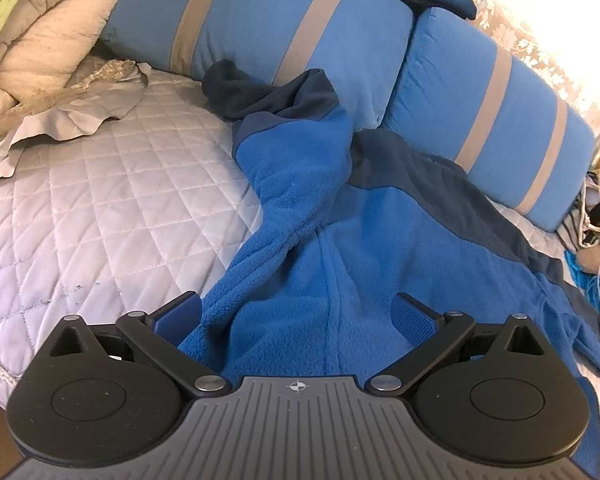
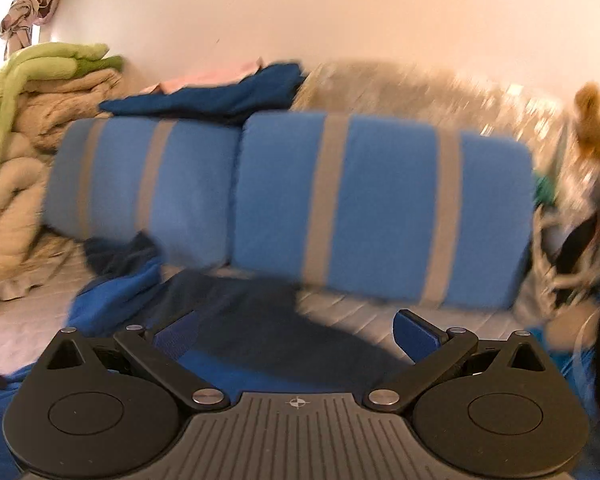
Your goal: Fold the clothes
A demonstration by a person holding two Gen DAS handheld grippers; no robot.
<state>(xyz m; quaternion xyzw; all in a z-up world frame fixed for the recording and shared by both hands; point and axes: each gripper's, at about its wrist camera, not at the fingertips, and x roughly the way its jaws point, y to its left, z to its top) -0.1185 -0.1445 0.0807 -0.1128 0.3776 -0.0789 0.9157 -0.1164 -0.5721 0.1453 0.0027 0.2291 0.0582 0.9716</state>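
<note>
A blue fleece top (image 1: pixel 332 248) with dark navy shoulders and cuffs lies spread on the quilted bed cover (image 1: pixel 100 208). One sleeve (image 1: pixel 292 140) runs up toward the pillows, its navy cuff crumpled. My left gripper (image 1: pixel 298 312) is open, low over the fleece body, with fabric between its fingers. My right gripper (image 2: pixel 296 332) is open over the navy part of the fleece (image 2: pixel 260 312). That view is blurred by motion.
Two blue pillows with grey stripes (image 1: pixel 284 24) (image 2: pixel 380 208) lean at the back, with dark blue folded clothes (image 2: pixel 220 96) on top. Beige and green bedding (image 2: pixel 24 128) is piled at left. Bags and cords (image 1: pixel 596 216) clutter the right side.
</note>
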